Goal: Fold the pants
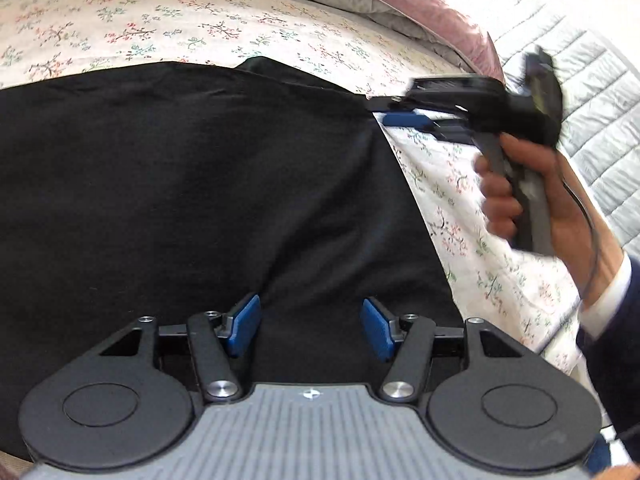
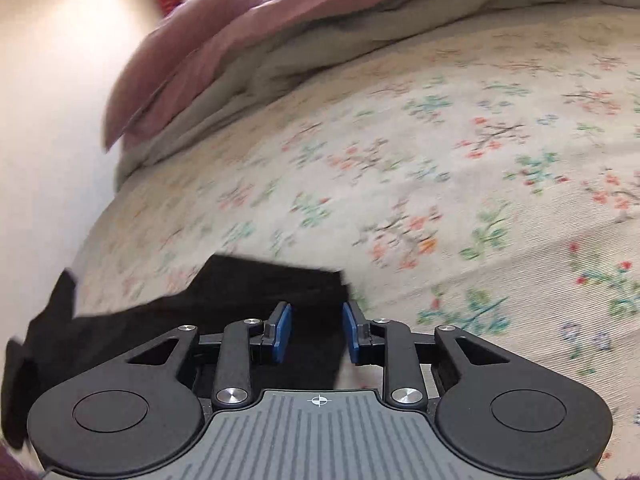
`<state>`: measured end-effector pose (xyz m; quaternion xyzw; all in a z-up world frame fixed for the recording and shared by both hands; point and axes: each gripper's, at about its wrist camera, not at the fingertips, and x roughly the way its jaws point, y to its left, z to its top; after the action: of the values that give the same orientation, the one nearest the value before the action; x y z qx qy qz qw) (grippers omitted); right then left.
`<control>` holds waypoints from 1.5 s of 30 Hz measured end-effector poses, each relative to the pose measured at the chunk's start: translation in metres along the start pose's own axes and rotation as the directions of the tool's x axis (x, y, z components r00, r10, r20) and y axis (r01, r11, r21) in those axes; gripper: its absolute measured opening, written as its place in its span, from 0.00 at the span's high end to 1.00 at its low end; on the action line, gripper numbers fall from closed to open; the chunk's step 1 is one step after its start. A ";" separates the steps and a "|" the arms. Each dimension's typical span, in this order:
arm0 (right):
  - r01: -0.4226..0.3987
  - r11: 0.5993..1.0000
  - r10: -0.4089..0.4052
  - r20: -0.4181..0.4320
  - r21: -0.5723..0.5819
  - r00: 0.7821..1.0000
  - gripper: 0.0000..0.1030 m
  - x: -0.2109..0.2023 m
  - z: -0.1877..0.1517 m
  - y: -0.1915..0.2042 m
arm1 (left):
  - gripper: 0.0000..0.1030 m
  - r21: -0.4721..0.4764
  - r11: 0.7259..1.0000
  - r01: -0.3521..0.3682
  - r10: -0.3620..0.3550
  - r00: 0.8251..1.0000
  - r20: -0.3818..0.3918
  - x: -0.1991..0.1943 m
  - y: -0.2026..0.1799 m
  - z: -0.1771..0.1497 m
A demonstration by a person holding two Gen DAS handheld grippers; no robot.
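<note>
Across the lower frame my left gripper (image 1: 310, 328) hovers open over the black pants (image 1: 200, 184). My right gripper (image 2: 316, 330) seems to pinch their edge, though blur leaves me unsure; I'd carry it over evenly, keeping the cloth flat on the floral sheet (image 2: 460, 184).

Black pants (image 1: 192, 184) run off the left edge; right tongs (image 1: 404, 120) blurred.

No readable text or labels.

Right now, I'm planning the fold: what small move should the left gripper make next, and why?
Probably lower the left gripper and close on the black pants: its fingers hang open over flat cloth, while the right gripper is at their edge.
</note>
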<state>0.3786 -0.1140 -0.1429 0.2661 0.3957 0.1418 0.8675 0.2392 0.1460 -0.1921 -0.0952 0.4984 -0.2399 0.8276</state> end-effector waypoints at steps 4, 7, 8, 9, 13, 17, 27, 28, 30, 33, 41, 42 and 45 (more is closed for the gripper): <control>-0.109 0.991 0.109 0.001 0.079 0.994 0.67 -0.033 -0.025 0.000 | 0.29 -0.049 0.998 0.028 -0.028 1.000 0.001 -0.001 0.006 0.005; -0.151 0.976 0.170 -0.114 0.156 0.979 0.67 -0.058 -0.066 -0.002 | 0.29 -0.083 0.996 0.029 -0.030 1.000 -0.004 -0.005 0.008 0.008; -0.147 0.976 0.172 -0.150 0.164 0.974 0.67 -0.064 -0.079 -0.003 | 0.29 -0.081 0.996 0.025 -0.025 1.000 0.000 -0.006 0.007 0.011; -0.155 0.971 0.186 -0.166 0.185 0.968 0.67 -0.070 -0.093 -0.005 | 0.29 -0.082 0.996 0.022 -0.022 1.000 0.004 -0.006 0.004 0.016; -0.230 0.920 0.313 -0.240 0.318 0.919 0.67 -0.083 -0.130 -0.009 | 0.29 -0.068 0.997 0.030 -0.029 0.999 0.018 -0.005 -0.008 0.032; -0.227 0.909 0.326 -0.259 0.348 0.909 0.76 -0.088 -0.145 -0.005 | 0.29 0.013 0.999 -0.033 0.033 0.999 -0.011 0.014 -0.045 0.060; -0.143 0.965 0.200 -0.266 0.218 0.943 0.83 -0.098 -0.143 0.021 | 0.28 0.380 0.856 -0.350 0.392 0.919 -0.037 0.099 -0.143 0.097; -0.133 0.973 0.180 -0.259 0.188 0.949 0.83 -0.101 -0.143 0.029 | 0.28 0.414 0.832 -0.370 0.425 0.904 -0.046 0.107 -0.145 0.098; -0.141 0.976 0.178 -0.243 0.163 0.954 0.83 -0.103 -0.141 0.044 | 0.28 0.478 0.792 -0.379 0.466 0.882 -0.072 0.117 -0.149 0.099; -0.139 0.977 0.173 -0.220 0.160 0.960 0.81 -0.105 -0.141 0.054 | 0.25 0.529 0.740 -0.416 0.521 0.852 -0.058 0.127 -0.154 0.105; -0.204 0.938 0.271 -0.225 0.281 0.936 0.94 -0.091 -0.144 0.023 | 0.80 0.505 0.692 -0.515 0.604 0.797 -0.016 0.140 -0.156 0.122; -0.217 0.930 0.286 -0.213 0.296 0.934 0.97 -0.091 -0.144 0.020 | 0.84 0.494 0.690 -0.528 0.608 0.794 0.000 0.137 -0.157 0.123; -0.241 0.925 0.294 -0.152 0.292 0.943 0.97 -0.106 -0.145 0.014 | 0.85 0.443 0.724 -0.529 0.572 0.819 0.043 0.126 -0.166 0.128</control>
<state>0.1990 -0.0999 -0.1493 0.4183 0.4534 0.2295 0.7529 0.3495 -0.0706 -0.1627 0.2565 0.4766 -0.0927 0.8358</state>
